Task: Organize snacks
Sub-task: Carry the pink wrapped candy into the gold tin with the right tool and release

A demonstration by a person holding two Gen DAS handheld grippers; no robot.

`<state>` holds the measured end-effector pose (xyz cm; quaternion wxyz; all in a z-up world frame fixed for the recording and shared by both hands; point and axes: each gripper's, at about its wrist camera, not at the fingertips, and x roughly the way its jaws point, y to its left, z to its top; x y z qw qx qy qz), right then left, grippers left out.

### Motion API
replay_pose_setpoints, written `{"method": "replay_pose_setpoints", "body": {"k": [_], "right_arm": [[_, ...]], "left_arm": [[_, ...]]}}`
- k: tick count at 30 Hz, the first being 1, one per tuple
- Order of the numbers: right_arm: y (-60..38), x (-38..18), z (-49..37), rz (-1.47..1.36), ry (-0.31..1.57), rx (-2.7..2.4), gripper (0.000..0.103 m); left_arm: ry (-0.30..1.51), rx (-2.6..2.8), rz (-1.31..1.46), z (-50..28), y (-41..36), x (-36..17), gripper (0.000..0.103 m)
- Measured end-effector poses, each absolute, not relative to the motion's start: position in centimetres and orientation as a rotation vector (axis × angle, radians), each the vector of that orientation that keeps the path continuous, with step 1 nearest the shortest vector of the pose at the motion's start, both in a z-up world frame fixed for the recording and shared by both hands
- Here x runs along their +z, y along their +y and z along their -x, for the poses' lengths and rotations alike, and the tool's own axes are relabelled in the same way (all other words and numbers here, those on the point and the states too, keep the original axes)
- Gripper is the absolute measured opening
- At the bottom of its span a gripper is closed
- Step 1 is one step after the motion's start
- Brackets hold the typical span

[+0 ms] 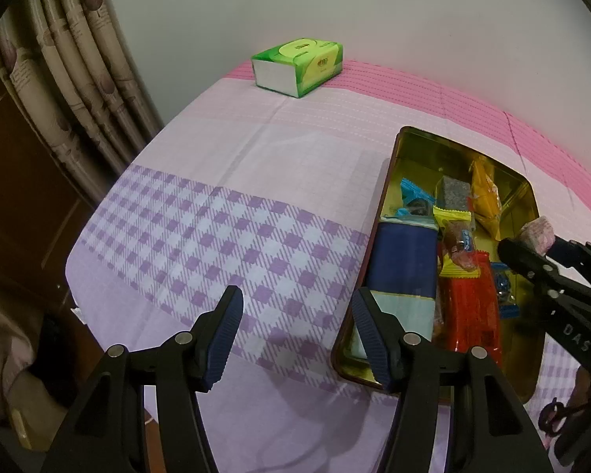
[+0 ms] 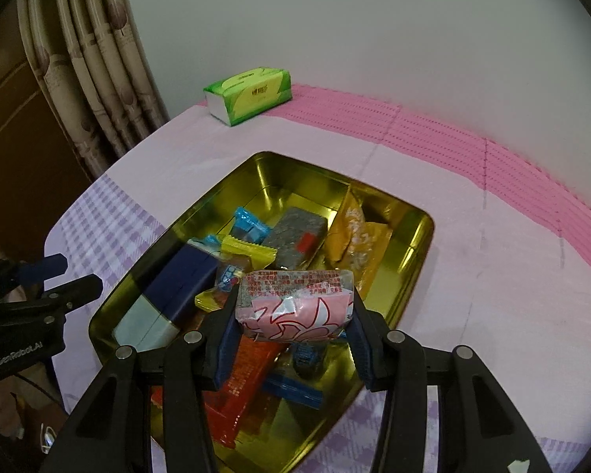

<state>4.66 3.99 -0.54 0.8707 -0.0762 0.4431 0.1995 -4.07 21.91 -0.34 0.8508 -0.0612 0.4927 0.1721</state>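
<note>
A gold tin tray [image 2: 413,260] [image 1: 413,146] lies on the checked cloth and holds several snacks: a dark blue box [image 2: 181,283] [image 1: 402,260], a red packet [image 2: 248,386] [image 1: 469,307], a yellow packet [image 2: 350,236] [image 1: 484,193] and a grey bar [image 2: 295,236] [image 1: 449,193]. My right gripper [image 2: 293,335] [image 1: 536,242] is shut on a pink-and-white wrapped snack [image 2: 295,303] [image 1: 538,232], held above the tray. My left gripper [image 1: 295,339] [image 2: 59,276] stands open with nothing between its fingers, over the cloth just left of the tray's near corner.
A green tissue pack [image 1: 297,65] [image 2: 250,94] sits at the table's far edge by the white wall. Curtains [image 1: 82,79] hang at the left beyond the table's edge. A pink striped band [image 2: 512,173] of cloth runs along the back.
</note>
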Motion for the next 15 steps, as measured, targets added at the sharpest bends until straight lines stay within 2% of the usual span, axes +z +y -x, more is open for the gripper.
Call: {"method": "replay_pose_setpoints", "body": {"k": [15], "right_arm": [[5.3, -2.9, -5.4, 0.195, 0.968, 0.387, 0.045]], "left_arm": [[1.049, 0.365, 0.125, 3.8, 22.1, -0.5, 0.061]]}}
